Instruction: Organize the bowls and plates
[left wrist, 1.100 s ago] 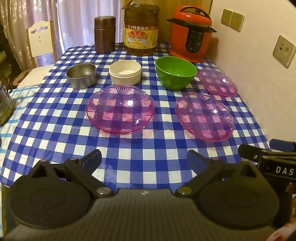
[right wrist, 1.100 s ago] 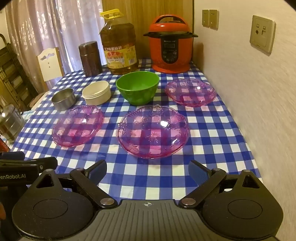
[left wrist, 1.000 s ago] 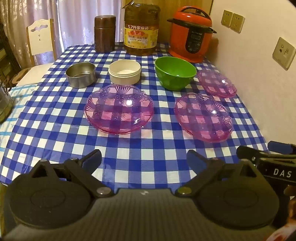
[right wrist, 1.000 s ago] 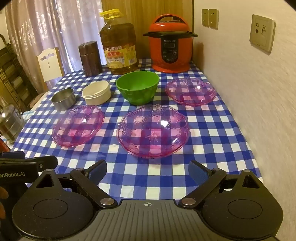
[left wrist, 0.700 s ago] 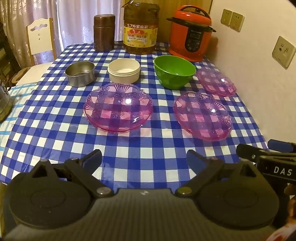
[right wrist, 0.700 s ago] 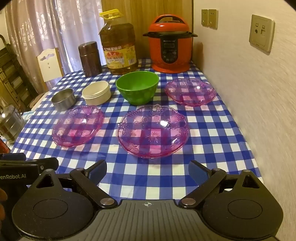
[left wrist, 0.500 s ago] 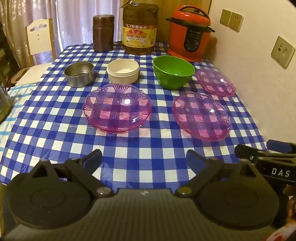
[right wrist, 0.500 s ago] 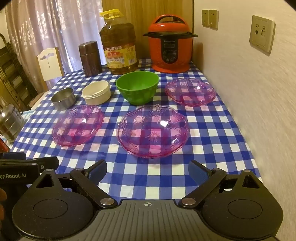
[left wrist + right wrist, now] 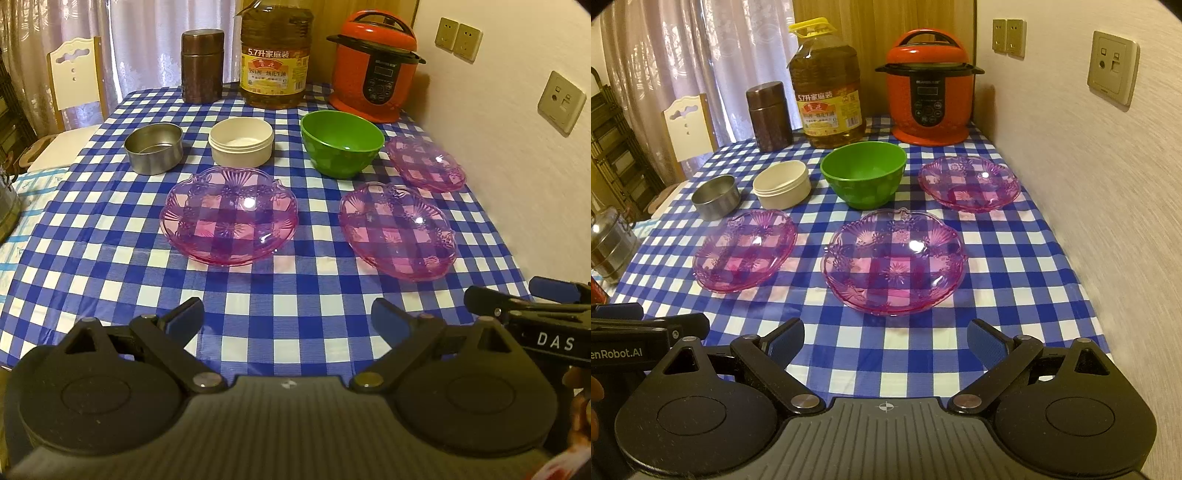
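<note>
so, step in hand: nothing lifted yet; both tools hang over the near edge of the table (image 9: pixel 110 258), which reads as the approach before a first pick.
left gripper (image 9: pixel 286 314): fingers spread wide, nothing between them, level and pointing straight up the table.
right gripper (image 9: pixel 886 336): also spread wide and empty, level, just beside the left one.
straight ahead of the left gripper: a pink plate (image 9: pixel 228 216), lying flat on the checked cloth.
straight ahead of the right gripper: a second pink plate (image 9: pixel 894 260), flat too; a third pink plate (image 9: pixel 969 182) sits further on toward the wall.
beyond the plates: a green bowl (image 9: pixel 863 173), a cream bowl (image 9: pixel 782 184) and a steel bowl (image 9: pixel 716 196), in a row, each apart from the next.
far end: an oil jug (image 9: pixel 825 85), a brown canister (image 9: pixel 769 116) and a red cooker (image 9: pixel 930 90), not part of the job.
next move, as i judge it: either tool goes forward and down to the near rim of the plate in front of it, one finger under the lip and one over, so it can be stacked on another plate.
risk: the plates look thin and slick; a shallow bite may slip.
</note>
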Demonstrator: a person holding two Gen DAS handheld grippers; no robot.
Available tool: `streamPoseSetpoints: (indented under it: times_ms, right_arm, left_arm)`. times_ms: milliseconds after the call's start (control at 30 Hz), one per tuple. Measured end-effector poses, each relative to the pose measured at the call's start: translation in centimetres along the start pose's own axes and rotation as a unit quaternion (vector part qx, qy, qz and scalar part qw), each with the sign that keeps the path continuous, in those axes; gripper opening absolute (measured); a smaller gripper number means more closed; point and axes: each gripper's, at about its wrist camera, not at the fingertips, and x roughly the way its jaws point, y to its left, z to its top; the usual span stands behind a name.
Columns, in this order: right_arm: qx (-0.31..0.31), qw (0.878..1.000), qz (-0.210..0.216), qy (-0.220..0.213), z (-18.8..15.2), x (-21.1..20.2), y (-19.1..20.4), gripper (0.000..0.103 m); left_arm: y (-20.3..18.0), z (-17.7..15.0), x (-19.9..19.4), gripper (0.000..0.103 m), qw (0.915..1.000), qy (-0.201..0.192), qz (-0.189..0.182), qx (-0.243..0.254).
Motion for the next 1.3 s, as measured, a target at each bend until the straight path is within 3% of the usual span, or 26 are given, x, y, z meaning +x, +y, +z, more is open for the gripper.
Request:
streamPoseSetpoints:
  times_ms: [1300]
  right_arm:
    - [0.000,1.000,-0.001,0.001,-0.02,0.04,0.00,0.094]
  left_arm:
    - [-0.33,-0.01,0.08,0.096,1.0000,0.002,-0.002,0.000]
